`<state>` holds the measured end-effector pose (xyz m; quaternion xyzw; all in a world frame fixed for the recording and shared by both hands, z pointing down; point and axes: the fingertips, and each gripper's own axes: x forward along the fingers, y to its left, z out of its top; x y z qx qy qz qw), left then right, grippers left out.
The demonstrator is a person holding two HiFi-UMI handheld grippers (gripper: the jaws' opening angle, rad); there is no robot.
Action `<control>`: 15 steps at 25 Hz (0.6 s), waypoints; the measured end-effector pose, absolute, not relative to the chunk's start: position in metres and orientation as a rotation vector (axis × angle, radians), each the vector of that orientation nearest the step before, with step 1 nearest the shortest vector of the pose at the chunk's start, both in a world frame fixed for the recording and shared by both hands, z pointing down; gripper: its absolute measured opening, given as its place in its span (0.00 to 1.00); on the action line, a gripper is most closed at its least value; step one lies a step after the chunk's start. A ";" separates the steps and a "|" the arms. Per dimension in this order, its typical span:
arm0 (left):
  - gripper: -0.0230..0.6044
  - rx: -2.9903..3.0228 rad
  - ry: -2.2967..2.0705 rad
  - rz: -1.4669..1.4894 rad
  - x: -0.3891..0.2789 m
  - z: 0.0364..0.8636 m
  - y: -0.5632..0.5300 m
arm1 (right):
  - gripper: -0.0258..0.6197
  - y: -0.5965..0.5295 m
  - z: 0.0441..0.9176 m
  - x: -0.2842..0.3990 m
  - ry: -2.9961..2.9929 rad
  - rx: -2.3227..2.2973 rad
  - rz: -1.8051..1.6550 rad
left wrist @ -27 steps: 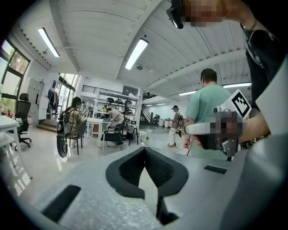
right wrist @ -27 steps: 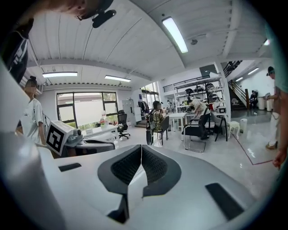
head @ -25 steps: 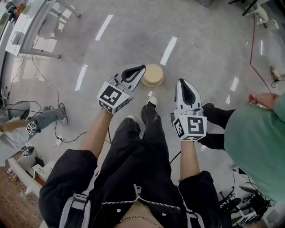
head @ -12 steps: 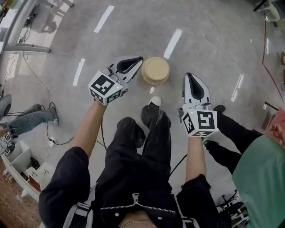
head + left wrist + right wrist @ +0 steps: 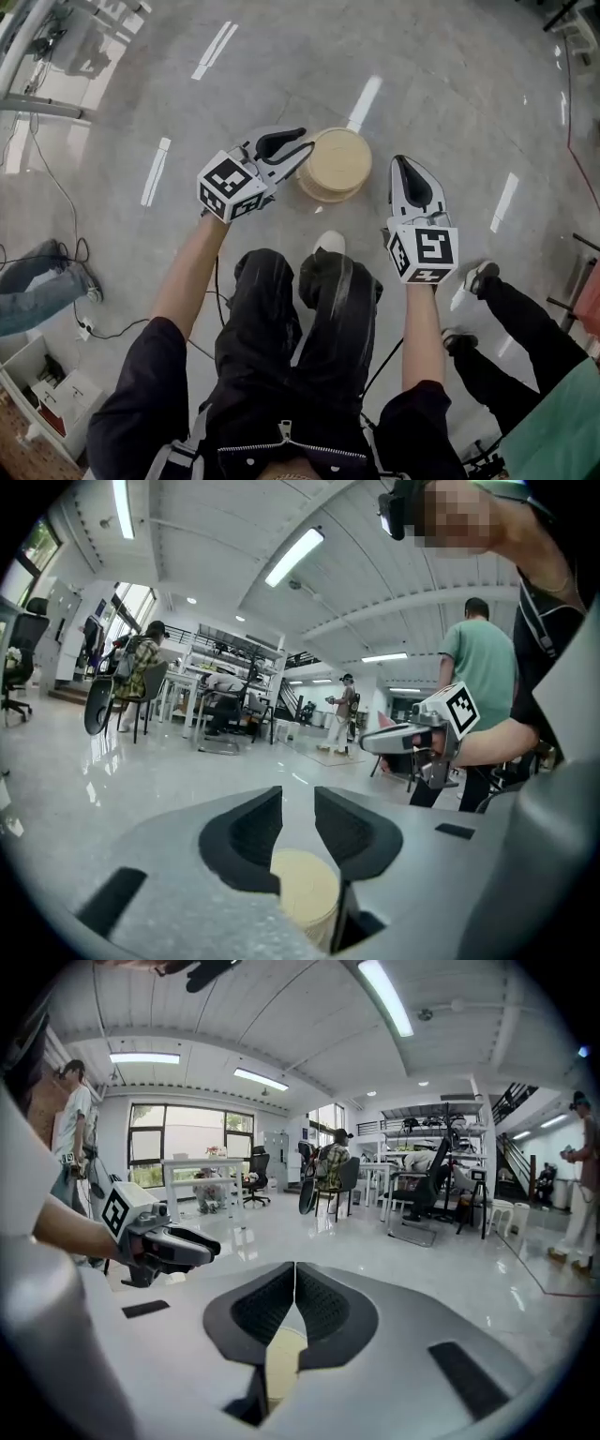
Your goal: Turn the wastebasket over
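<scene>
handling: the wastebasket looks light and stiff-walled, perhaps thin plastic or pressed fibre, and not fragile; its smooth side may slip in a weak pinch, and a thing this light could skid over the glossy floor instead of tipping

where to take hold: it looks too wide for one pair of fingers to span, so i judge the best hold is a pinch on the wall at its wider lower edge, or one gripper pressing in from each side, then a roll over

look: pale tan, round and short; the face turned up looks flat and closed, with a slightly wider ring below it, so it seems to stand mouth down, though i cannot tell for sure

place: standing on the grey polished floor, just ahead of the person's shoe and between the two grippers

left gripper: at the wastebasket's left side, tips just beside its upper edge; whether they touch i cannot tell; the fingers stand a narrow gap apart and have just been opening, with nothing between the pads; the tan top shows beyond and below the gap

right gripper: near the wastebasket's right side and apart from it, fingers closed together on nothing

stage: approach, no hold taken yet
</scene>
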<state>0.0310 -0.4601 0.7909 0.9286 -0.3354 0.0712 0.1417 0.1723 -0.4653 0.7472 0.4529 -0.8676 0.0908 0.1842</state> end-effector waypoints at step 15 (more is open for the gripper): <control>0.57 2.510 -0.835 0.192 0.037 0.985 -0.475 | 0.39 -0.480 0.959 0.187 -2.405 1.172 0.503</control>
